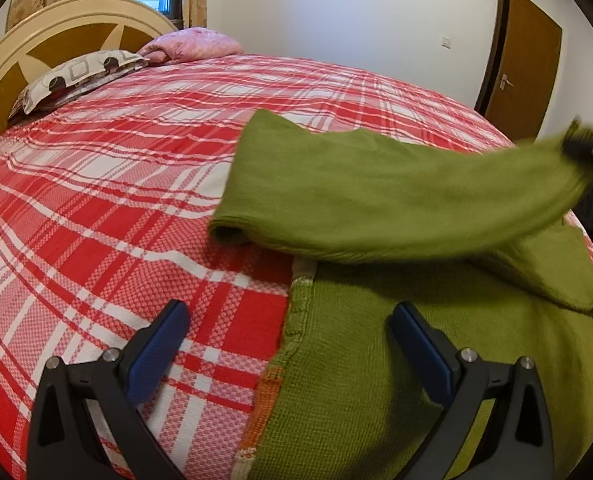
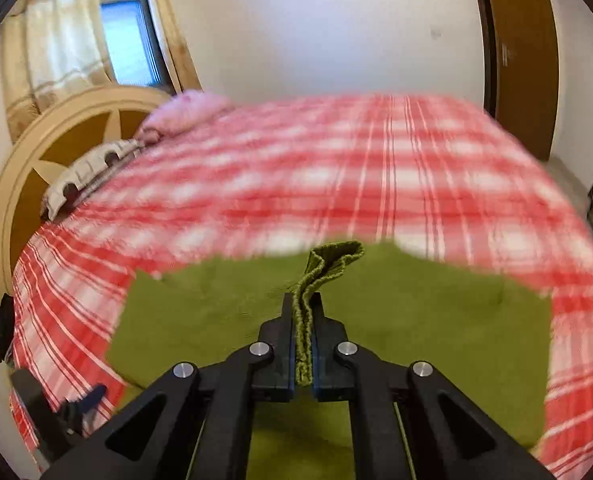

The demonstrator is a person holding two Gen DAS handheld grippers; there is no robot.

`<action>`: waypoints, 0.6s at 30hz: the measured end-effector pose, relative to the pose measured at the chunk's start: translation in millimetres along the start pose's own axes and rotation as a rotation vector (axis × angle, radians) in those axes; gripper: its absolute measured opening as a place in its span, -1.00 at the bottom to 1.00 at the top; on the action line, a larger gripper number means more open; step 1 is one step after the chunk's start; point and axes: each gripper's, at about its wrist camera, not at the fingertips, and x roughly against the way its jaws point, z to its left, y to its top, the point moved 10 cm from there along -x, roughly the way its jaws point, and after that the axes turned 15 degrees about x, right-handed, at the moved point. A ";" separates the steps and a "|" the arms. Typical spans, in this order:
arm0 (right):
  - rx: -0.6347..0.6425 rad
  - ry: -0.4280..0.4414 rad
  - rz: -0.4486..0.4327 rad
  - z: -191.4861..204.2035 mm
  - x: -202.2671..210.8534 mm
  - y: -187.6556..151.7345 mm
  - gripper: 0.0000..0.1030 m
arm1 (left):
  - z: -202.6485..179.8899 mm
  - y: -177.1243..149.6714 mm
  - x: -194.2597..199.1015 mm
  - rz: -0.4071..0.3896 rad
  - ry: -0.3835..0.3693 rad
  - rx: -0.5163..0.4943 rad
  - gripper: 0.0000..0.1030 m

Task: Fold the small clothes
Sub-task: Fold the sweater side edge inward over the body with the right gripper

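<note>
A green knit sweater (image 1: pixel 360 364) lies on the red plaid bedsheet (image 1: pixel 116 200). My left gripper (image 1: pixel 290 312) hovers open over the sweater's near left edge, one blue pad above the sheet and the other above the knit, with nothing between them. My right gripper (image 2: pixel 302 300) is shut on the ribbed cuff (image 2: pixel 332 260) of a sleeve, which stands up between its pads. In the left wrist view that sleeve (image 1: pixel 396 200) stretches, raised, across to the right gripper (image 1: pixel 588 148) at the far right edge. The sweater's body (image 2: pixel 416 320) spreads below the right gripper.
A cream and brown headboard (image 1: pixel 56 40) stands at the far left, with a patterned pillow (image 1: pixel 76 76) and a pink blanket (image 1: pixel 192 44) against it. A brown door (image 1: pixel 524 72) is at the right, past the bed's far edge. A curtained window (image 2: pixel 124 36) is behind the headboard.
</note>
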 end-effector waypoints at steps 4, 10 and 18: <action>0.018 -0.031 -0.102 -12.9 35.4 35.1 -0.92 | -0.9 16.1 2.0 -0.001 0.040 0.066 1.00; 0.044 -0.133 -0.159 -41.9 68.9 42.8 -0.92 | 10.9 33.5 -24.5 0.022 0.155 0.127 1.00; -0.057 -0.157 0.007 -98.8 27.8 -47.5 -0.92 | 13.7 33.0 -26.2 0.008 0.169 0.119 1.00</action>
